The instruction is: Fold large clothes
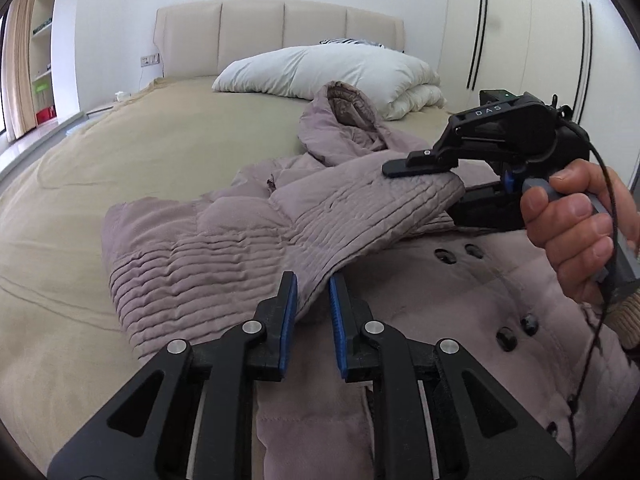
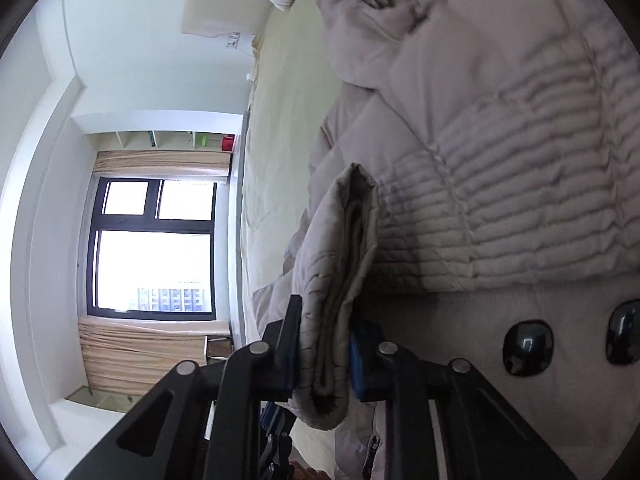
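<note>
A mauve quilted hooded coat (image 1: 224, 248) lies on the bed, front up, with dark buttons (image 1: 506, 338). Its sleeve (image 1: 360, 208) is lifted across the body. My right gripper (image 2: 326, 344) is shut on the sleeve cuff (image 2: 344, 280); it also shows in the left wrist view (image 1: 424, 176), held by a hand. My left gripper (image 1: 313, 300) is slightly open just below the sleeve's lower edge, with fabric between its blue pads (image 1: 289, 312); no grip shows. The right wrist view is rolled sideways and shows the coat body (image 2: 500, 160).
The tan bed sheet (image 1: 120, 168) spreads left of the coat. A white duvet (image 1: 332, 72) lies by the beige headboard (image 1: 280, 36). White wardrobes (image 1: 520, 32) stand at right. A window (image 2: 154, 248) and shelves are on the left side.
</note>
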Demonstrator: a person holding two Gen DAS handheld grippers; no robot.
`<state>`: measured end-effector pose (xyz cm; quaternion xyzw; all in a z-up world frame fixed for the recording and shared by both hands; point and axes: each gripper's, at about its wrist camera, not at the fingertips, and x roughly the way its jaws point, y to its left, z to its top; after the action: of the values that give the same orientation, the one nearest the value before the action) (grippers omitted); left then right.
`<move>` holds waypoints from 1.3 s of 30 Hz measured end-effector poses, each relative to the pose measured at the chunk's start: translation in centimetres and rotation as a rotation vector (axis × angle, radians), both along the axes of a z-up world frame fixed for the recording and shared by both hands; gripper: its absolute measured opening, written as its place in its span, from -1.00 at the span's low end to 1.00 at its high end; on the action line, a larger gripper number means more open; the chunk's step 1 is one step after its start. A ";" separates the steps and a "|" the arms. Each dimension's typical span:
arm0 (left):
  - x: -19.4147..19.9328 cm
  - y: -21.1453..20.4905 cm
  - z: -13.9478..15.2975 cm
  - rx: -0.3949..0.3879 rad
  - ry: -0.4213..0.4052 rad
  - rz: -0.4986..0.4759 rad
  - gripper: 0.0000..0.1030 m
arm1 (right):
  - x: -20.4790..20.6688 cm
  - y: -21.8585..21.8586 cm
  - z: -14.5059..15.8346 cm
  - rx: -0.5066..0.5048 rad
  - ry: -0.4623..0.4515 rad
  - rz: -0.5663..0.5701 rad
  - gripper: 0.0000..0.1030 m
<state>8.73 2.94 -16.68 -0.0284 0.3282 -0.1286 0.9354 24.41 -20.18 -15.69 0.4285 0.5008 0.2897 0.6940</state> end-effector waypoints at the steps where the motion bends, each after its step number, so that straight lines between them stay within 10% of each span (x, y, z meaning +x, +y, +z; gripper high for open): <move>1: -0.6 0.6 0.3 -0.046 -0.001 0.008 -0.69 | -0.1 -0.5 1.7 -0.027 -0.048 -0.008 -0.59; 7: 0.7 6.2 0.6 -0.256 0.070 0.145 -0.69 | -0.9 -8.2 10.9 -0.157 -0.307 -0.140 -0.60; 13: 5.0 8.0 1.2 -0.311 0.108 0.194 -0.69 | -2.3 -19.2 9.1 -0.314 -0.291 -0.310 -0.60; 22: 12.9 1.9 -0.5 -0.123 0.154 0.123 -0.69 | -3.1 -25.9 -1.9 -0.366 -0.123 -0.458 -0.55; 31: 15.3 0.1 -4.2 0.001 0.264 0.072 -0.69 | -3.6 -26.4 0.7 -0.541 -0.131 -0.462 -0.29; 33: 14.6 0.6 -2.6 -0.025 0.214 0.096 -0.69 | -5.2 -26.9 3.4 -0.588 -0.186 -0.554 0.06; 36: 13.9 0.3 -1.2 0.003 0.129 0.104 -0.69 | -5.3 -25.0 6.4 -0.565 -0.315 -0.506 0.06; 39: 16.5 -0.4 -4.5 0.039 0.273 0.071 -0.69 | -3.0 -21.2 6.3 -0.574 -0.361 -0.372 0.06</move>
<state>25.20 2.59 -21.22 -0.0390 0.4535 -0.0838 0.8865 21.37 -41.39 -9.42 0.2424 0.3450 0.0779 0.9034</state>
